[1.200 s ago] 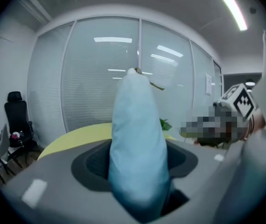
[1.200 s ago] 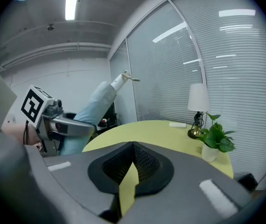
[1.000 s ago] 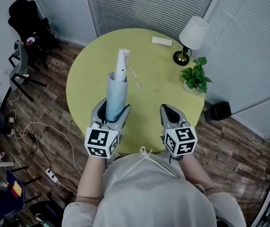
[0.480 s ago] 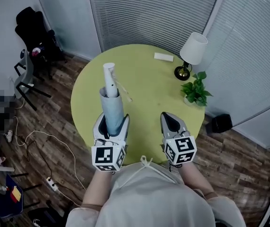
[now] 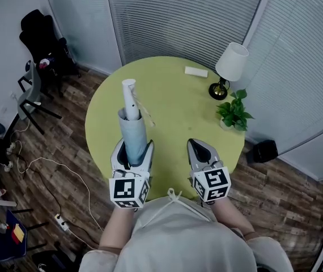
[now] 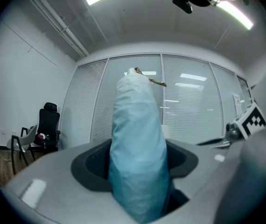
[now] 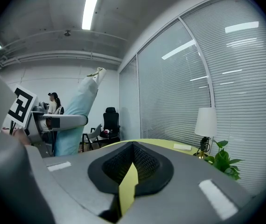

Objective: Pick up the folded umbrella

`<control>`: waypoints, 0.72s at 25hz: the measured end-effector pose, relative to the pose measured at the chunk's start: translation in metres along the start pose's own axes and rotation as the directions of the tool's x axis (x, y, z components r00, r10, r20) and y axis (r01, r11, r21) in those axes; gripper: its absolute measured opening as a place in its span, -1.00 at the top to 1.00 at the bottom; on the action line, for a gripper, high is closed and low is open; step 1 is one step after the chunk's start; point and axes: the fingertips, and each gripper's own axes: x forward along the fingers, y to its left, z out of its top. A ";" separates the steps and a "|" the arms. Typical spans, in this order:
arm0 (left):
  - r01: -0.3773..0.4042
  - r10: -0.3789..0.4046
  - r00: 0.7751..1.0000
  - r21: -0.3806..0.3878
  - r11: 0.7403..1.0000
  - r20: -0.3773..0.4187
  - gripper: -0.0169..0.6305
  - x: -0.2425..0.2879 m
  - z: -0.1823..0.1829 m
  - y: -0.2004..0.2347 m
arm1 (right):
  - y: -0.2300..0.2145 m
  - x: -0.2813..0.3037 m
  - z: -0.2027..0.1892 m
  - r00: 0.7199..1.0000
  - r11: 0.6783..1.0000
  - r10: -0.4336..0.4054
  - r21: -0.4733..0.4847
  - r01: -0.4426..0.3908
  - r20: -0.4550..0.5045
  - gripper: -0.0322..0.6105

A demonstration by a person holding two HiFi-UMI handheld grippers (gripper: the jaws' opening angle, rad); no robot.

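The folded umbrella (image 5: 133, 130) is light blue with a white handle (image 5: 128, 92) and a thin strap. It sticks out forward over the round yellow-green table (image 5: 178, 109), lifted off its top. My left gripper (image 5: 132, 149) is shut on the umbrella's lower end. In the left gripper view the blue fabric (image 6: 136, 143) fills the gap between the jaws. My right gripper (image 5: 198, 151) hangs beside it over the table's near edge, shut and holding nothing. In the right gripper view (image 7: 130, 174) only a thin slit shows between the pads, and the umbrella (image 7: 79, 108) rises at the left.
A white-shaded lamp (image 5: 228, 66), a small potted plant (image 5: 233, 112) and a flat white box (image 5: 196, 71) stand at the table's far right. Black chairs (image 5: 39, 44) and floor cables (image 5: 54, 174) lie to the left. A black bin (image 5: 262, 150) sits right of the table.
Both grippers have risen a little. The umbrella came up with the left one and its handle now points higher. The right gripper has shifted slightly to the left.
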 end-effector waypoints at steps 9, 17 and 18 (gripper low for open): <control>0.004 -0.004 1.000 -0.005 1.000 -0.014 0.00 -0.002 -0.003 0.000 | 0.010 0.002 -0.006 1.000 1.000 0.016 0.004 -0.016 -0.025 0.90; 0.009 -0.009 1.000 -0.014 1.000 -0.019 0.00 0.000 -0.003 0.000 | 0.012 0.003 -0.010 0.999 1.000 0.015 -0.003 -0.016 -0.038 0.90; 0.009 -0.009 1.000 -0.015 1.000 -0.018 0.00 0.000 -0.002 0.000 | 0.012 0.003 -0.009 0.999 1.000 0.016 -0.004 -0.016 -0.039 0.90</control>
